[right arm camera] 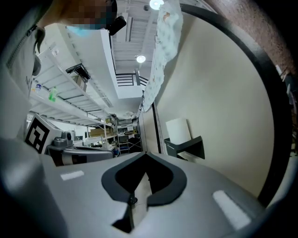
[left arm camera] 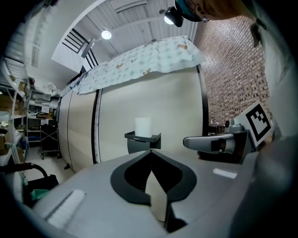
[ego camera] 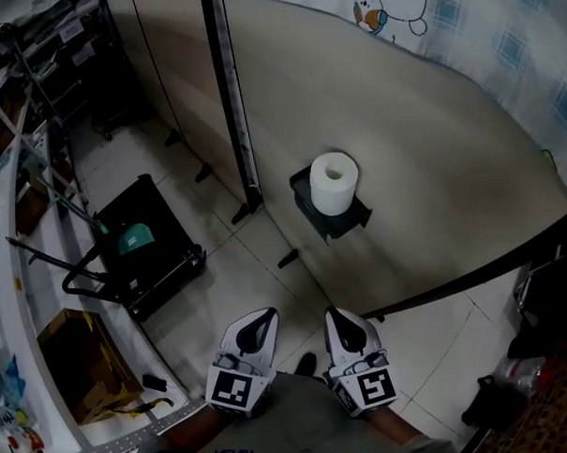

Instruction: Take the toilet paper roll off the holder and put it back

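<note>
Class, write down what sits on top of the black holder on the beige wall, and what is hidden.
A white toilet roll stands upright on the holder. The roll covers the part of the holder beneath it, so that part cannot be seen.

I'm working in what looks like a storeroom or lab space with a mock bathroom wall. Metal shelving racks [ego camera: 41, 44] hold boxes. A black cart [ego camera: 153, 236] and a cardboard box [ego camera: 83, 366] sit on the tiled floor [ego camera: 249, 288]. A beige partition [ego camera: 422, 168] draped with patterned cloth [left arm camera: 139, 58] carries a toilet paper holder [ego camera: 335, 220], next to a brick wall [left arm camera: 228, 69].
</note>
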Tool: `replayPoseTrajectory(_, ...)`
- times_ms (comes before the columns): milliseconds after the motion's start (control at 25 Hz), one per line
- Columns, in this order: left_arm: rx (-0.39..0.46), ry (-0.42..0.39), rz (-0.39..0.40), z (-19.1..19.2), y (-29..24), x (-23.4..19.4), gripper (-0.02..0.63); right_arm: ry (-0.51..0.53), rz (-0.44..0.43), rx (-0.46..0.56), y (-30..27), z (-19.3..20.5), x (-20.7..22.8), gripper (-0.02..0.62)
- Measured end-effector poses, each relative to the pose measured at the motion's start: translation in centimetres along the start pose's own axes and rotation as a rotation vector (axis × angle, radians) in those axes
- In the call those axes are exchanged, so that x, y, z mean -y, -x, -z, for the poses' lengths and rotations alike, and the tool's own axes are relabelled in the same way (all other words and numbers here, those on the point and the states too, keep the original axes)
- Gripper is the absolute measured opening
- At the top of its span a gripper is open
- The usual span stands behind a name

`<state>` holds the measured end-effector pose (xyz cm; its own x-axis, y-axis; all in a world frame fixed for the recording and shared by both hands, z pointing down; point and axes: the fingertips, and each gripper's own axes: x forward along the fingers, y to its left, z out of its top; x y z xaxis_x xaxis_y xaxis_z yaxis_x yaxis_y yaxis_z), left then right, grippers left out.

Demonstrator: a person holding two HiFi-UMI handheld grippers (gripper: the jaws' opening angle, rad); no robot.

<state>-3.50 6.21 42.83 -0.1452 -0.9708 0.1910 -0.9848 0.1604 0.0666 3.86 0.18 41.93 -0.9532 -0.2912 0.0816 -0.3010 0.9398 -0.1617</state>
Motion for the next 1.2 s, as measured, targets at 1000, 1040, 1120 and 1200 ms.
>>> replayPoseTrajectory(1000,0.079,-0.116,0.481,-8.2,-17.7,-11.3,0.052,0.522,0.176,-0.438,-18.1,-10.0,6.3,0.195)
replayPoseTrajectory(1040,0.073,-0.121,0.494,-8.1,-18.0,-11.4,0.066,0.531,0.176,-0.469,-18.6,-10.0,6.7,0.211)
replayPoseTrajectory(1120,0.069,-0.128,0.510,-8.1,-18.7,-11.6,0.097,0.545,0.177,-0.527,-19.4,-9.8,7.6,0.232)
replayPoseTrajectory(1200,0.070,-0.131,0.513,-8.2,-19.4,-11.8,0.106,0.569,0.174,-0.600,-19.9,-9.3,8.4,0.247)
